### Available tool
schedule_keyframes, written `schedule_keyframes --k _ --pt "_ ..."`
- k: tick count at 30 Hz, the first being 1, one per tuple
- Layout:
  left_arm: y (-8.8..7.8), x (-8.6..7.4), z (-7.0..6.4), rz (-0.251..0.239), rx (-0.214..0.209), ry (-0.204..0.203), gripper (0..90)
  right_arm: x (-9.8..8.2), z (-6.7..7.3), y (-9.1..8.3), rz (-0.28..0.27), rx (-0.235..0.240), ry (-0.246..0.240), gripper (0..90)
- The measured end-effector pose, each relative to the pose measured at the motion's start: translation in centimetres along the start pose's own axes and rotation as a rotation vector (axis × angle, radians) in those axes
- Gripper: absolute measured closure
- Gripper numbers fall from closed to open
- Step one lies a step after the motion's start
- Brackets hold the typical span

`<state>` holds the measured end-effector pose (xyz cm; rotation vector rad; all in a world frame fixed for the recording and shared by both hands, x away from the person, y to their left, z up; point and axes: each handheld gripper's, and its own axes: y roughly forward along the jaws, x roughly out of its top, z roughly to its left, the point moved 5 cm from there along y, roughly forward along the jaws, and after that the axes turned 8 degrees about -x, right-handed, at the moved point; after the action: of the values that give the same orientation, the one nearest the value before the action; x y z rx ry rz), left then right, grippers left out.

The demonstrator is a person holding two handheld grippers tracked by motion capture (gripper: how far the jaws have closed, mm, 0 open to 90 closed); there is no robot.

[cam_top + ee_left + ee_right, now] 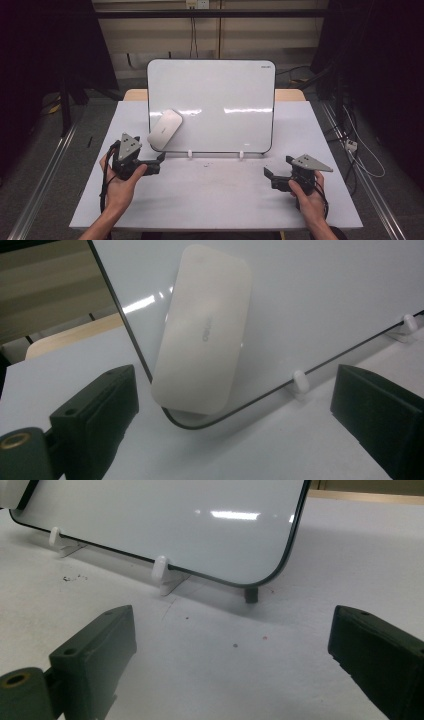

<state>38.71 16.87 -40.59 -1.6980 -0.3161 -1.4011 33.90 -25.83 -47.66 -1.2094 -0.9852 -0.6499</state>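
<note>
Left gripper view: we are holding the left gripper (235,415) with jaws spread wide and nothing between them, facing the white eraser (205,330) stuck at the whiteboard's (325,295) lower left corner. We are keeping the right gripper (232,665) spread too, near the board's right corner.

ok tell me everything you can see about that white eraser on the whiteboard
The white eraser is a flat, rounded-corner oblong, smooth and plastic-looking, with faint embossed lettering at its middle. It sits tilted on the lower left corner of the whiteboard, its lower end overhanging the board's dark edge. Nothing grips it: the left gripper is just below it, jaws open.
</note>
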Motion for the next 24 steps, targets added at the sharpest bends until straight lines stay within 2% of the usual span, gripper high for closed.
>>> schedule_keyframes --k 2,4,5,8,13,14,15,16,18,20,24 --pt "-0.3 -0.4 -0.1 0.007 0.006 -0.003 5.2 0.0 0.0 0.0 0.001 0.001 0.0 5.2" --pt "-0.6 -0.9 -0.2 0.012 -0.008 -0.053 5.2 0.0 0.0 0.0 0.001 0.001 0.0 5.2" --pt "-0.7 -1.2 -0.3 0.013 -0.011 -0.062 5.2 0.0 0.0 0.0 0.001 0.0 0.0 5.2" --pt "-1.1 -1.7 -0.1 0.007 0.01 -0.057 5.2 0.0 0.0 0.0 0.002 0.0 -0.003 5.2" --pt "-1.4 -2.7 0.3 0.013 0.017 -0.069 5.2 0.0 0.0 0.0 0.003 0.0 -0.004 5.2" --pt "-1.4 -2.9 0.3 0.02 0.01 -0.078 5.1 0.0 0.0 0.0 0.003 -0.001 -0.005 5.2" --pt "-1.4 -3.2 0.3 0.021 -0.006 -0.104 5.0 0.0 0.0 0.0 0.003 0.0 -0.004 5.2" --pt "-1.4 -3.5 0.3 0.024 -0.002 -0.11 5.1 0.0 0.0 0.0 0.003 0.0 -0.005 5.2" --pt "-1.5 -3.9 0.3 0.028 0.016 -0.089 5.1 0.0 0.0 0.0 0.002 0.001 -0.005 5.2" --pt "-1.6 -4.3 0.3 0.026 0.007 -0.106 5.0 -0.1 0.0 0.0 0.005 -0.001 -0.004 5.2" --pt "-1.6 -5.1 0.3 0.015 0.021 -0.104 5.0 -0.1 -0.1 0.1 0.005 -0.001 -0.005 5.2"
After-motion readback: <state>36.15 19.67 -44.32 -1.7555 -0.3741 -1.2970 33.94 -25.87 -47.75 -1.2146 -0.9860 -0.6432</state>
